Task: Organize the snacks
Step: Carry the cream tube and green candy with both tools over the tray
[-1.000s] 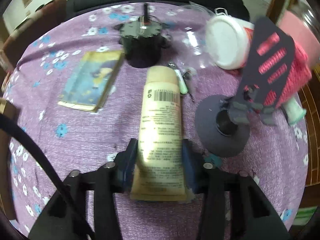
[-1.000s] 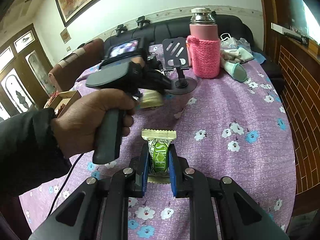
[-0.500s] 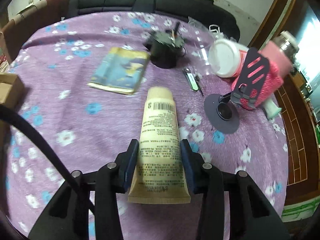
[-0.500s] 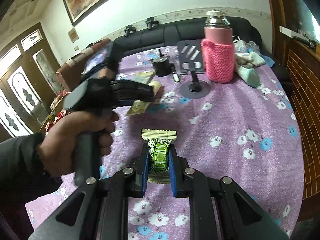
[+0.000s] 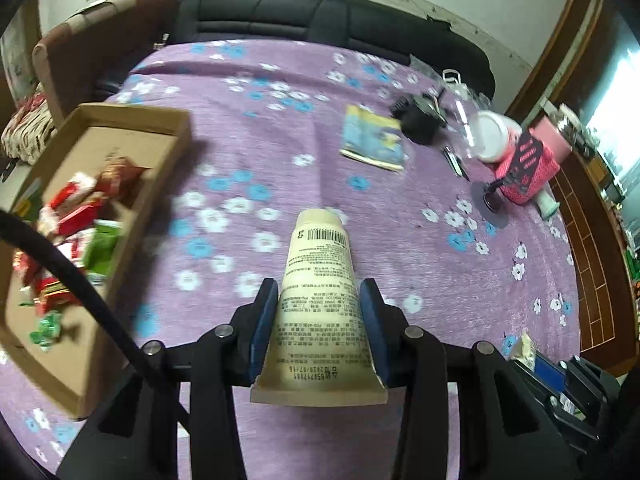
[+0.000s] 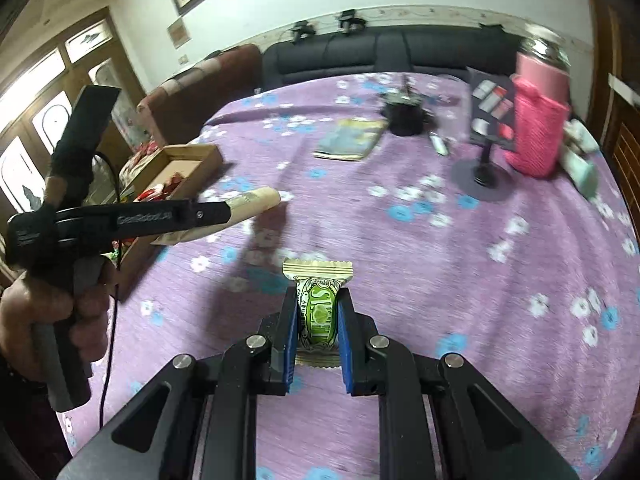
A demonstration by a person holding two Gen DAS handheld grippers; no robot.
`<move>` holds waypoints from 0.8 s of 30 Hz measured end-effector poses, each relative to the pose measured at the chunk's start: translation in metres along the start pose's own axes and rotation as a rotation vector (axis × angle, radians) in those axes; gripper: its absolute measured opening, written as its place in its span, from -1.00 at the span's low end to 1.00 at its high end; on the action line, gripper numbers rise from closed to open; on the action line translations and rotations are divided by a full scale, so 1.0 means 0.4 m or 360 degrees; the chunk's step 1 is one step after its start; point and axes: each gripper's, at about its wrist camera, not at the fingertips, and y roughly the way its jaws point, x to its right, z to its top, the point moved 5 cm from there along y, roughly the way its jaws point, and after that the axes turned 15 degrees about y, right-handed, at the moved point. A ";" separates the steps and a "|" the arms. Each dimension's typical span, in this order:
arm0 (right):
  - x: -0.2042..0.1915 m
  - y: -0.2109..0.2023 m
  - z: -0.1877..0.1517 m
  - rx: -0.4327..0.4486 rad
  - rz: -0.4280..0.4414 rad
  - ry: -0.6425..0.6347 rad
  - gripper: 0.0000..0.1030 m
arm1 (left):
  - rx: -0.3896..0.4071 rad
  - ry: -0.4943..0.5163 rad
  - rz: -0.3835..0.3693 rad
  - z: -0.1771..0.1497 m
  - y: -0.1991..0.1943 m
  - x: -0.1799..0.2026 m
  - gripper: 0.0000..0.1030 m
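My left gripper (image 5: 318,300) is shut on a cream tube (image 5: 320,280) with a barcode, held above the purple flowered tablecloth (image 5: 400,240). In the right wrist view the left gripper (image 6: 228,212) and its tube (image 6: 256,200) hang near the cardboard box (image 6: 208,156). My right gripper (image 6: 318,300) is shut on a green-and-cream wrapped snack (image 6: 318,312) above the cloth. The cardboard box (image 5: 132,184) at the left of the left wrist view holds several red and green wrapped snacks (image 5: 76,208).
A booklet (image 5: 374,144), a black pot (image 5: 420,122), a white lidded jar (image 5: 492,140), a phone stand (image 5: 496,200) and a pink knitted flask (image 6: 540,128) sit at the far right of the table. A black sofa (image 5: 320,12) runs behind.
My left gripper has pulled back and swung left with the tube, bringing the snack box into view. My right gripper keeps its snack and has turned slightly left.
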 end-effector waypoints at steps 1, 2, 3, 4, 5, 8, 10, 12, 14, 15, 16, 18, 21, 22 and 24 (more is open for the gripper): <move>-0.027 0.005 0.004 0.0003 0.0013 -0.0023 -0.68 | 0.0016 -0.0002 0.0007 -0.001 -0.015 -0.016 -0.16; -0.045 0.008 0.007 0.0006 0.0023 -0.0036 -0.68 | 0.0038 -0.0007 0.0011 -0.001 -0.037 -0.037 -0.16; -0.072 0.011 0.012 0.0011 0.0041 -0.0053 -0.68 | 0.0055 -0.0011 0.0015 -0.001 -0.054 -0.054 -0.16; -0.099 0.017 0.018 0.0014 0.0055 -0.0073 -0.68 | 0.0075 -0.0011 0.0028 -0.001 -0.074 -0.073 -0.16; -0.126 0.019 0.023 0.0019 0.0072 -0.0097 -0.68 | 0.0104 -0.0016 0.0050 0.001 -0.101 -0.101 -0.16; -0.221 0.033 0.047 0.0030 0.0129 -0.0175 -0.68 | 0.0145 -0.0049 0.0101 0.001 -0.152 -0.176 -0.16; -0.298 0.046 0.065 0.0037 0.0181 -0.0235 -0.68 | 0.0155 -0.0091 0.0157 -0.008 -0.182 -0.243 -0.15; -0.364 0.063 0.081 0.0032 0.0237 -0.0269 -0.68 | 0.0158 -0.0129 0.0214 -0.020 -0.205 -0.313 -0.15; -0.431 0.090 0.091 0.0018 0.0281 -0.0312 -0.68 | 0.0137 -0.0161 0.0264 -0.034 -0.214 -0.377 -0.15; -0.473 0.115 0.094 -0.0004 0.0312 -0.0328 -0.68 | 0.0113 -0.0181 0.0278 -0.044 -0.212 -0.414 -0.15; -0.496 0.128 0.092 -0.0018 0.0327 -0.0336 -0.68 | 0.0101 -0.0187 0.0295 -0.049 -0.209 -0.433 -0.15; -0.554 0.171 0.089 -0.0056 0.0358 -0.0359 -0.68 | 0.0073 -0.0201 0.0328 -0.064 -0.202 -0.478 -0.15; -0.616 0.239 0.081 -0.0116 0.0372 -0.0382 -0.68 | 0.0031 -0.0220 0.0344 -0.082 -0.183 -0.527 -0.15; -0.627 0.252 0.079 -0.0127 0.0373 -0.0384 -0.68 | 0.0022 -0.0224 0.0342 -0.087 -0.176 -0.535 -0.15; -0.655 0.288 0.072 -0.0155 0.0365 -0.0402 -0.68 | 0.0014 -0.0228 0.0345 -0.095 -0.169 -0.550 -0.15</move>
